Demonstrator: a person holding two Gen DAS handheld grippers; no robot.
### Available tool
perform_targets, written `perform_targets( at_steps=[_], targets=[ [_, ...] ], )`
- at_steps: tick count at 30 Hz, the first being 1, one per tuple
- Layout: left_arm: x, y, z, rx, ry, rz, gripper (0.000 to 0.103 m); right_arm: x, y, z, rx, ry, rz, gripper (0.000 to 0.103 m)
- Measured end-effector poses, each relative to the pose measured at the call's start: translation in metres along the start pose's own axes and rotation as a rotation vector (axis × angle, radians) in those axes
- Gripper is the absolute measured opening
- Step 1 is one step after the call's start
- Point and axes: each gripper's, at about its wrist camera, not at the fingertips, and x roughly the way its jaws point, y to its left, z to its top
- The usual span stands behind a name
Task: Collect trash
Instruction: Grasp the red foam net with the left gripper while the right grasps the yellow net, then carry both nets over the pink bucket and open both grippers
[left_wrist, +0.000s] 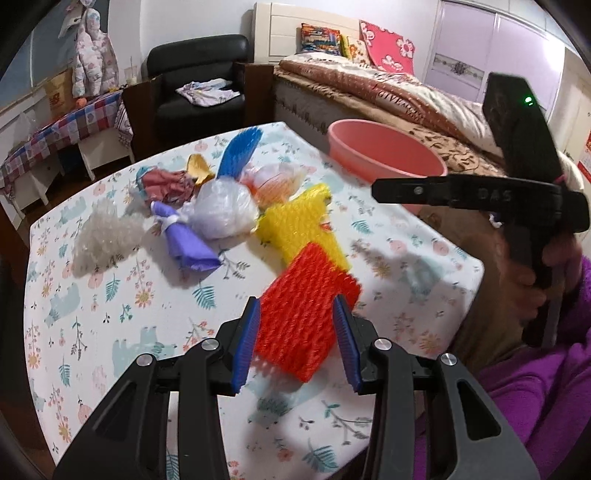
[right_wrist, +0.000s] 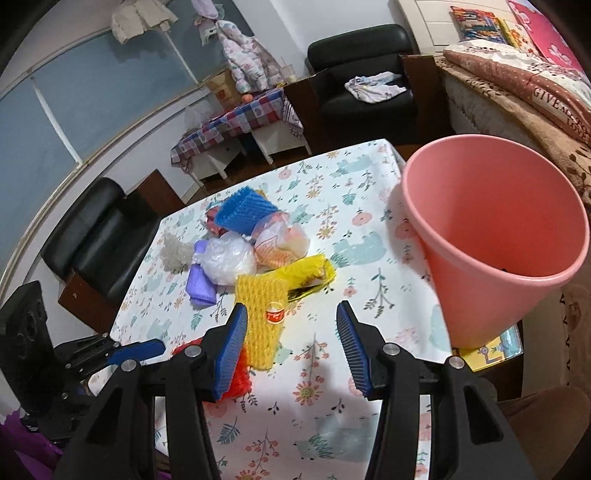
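A red foam net (left_wrist: 306, 314) lies on the floral tablecloth (left_wrist: 110, 332), partly over a yellow foam net (left_wrist: 299, 221). My left gripper (left_wrist: 299, 343) is open and low over the red net, which sits between its blue pads (left_wrist: 247, 343). Behind lie a clear bag (left_wrist: 225, 210), a purple paper (left_wrist: 184, 240), bubble wrap (left_wrist: 103, 236) and a blue net (left_wrist: 238, 151). My right gripper (right_wrist: 291, 347) is open and empty above the cloth, just right of the yellow net (right_wrist: 262, 306). The pink bin (right_wrist: 480, 295) stands on the table to its right.
The table's right edge (left_wrist: 476, 273) runs close to the bin (left_wrist: 354, 155). A yellow book (right_wrist: 484, 354) lies under the bin. A person's purple sleeve (left_wrist: 535, 387) holds the right gripper (left_wrist: 380, 192). Beyond the table stand a black armchair (left_wrist: 199, 85) and a bed (left_wrist: 388, 92).
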Motion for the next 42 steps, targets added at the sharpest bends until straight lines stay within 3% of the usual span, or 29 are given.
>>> perform_targets(
  at_steps=[4,11,17,19,24,27,34,42],
  targets=[
    [0.009,0.007,0.004,0.009,-0.006,0.005,0.041,0.012,0.001,-0.004,0.019,0.052,0.033,0.050],
    [0.037,0.017,0.004,0.027,0.051,-0.051,0.041,0.032,0.000,-0.003,0.076,0.113,0.084,0.050],
    [0.039,0.022,-0.002,0.043,0.046,-0.078,0.041,0.058,0.003,-0.001,0.086,0.162,0.086,0.048],
    [0.039,0.022,-0.003,0.061,0.043,-0.077,0.038,0.065,0.005,-0.001,0.091,0.173,0.092,0.041],
    [0.037,0.021,-0.003,0.074,0.025,-0.072,0.021,0.076,0.009,-0.001,0.084,0.194,0.111,0.015],
    [0.033,0.024,-0.003,0.064,0.015,-0.074,0.012,0.073,0.012,-0.002,0.069,0.178,0.129,0.010],
    [0.021,0.022,0.002,0.015,-0.008,-0.061,0.011,0.053,0.016,0.000,0.024,0.127,0.166,0.009],
    [0.004,0.013,0.013,-0.025,-0.048,-0.065,0.010,0.005,0.005,0.016,-0.005,-0.031,0.145,0.009]
  ],
)
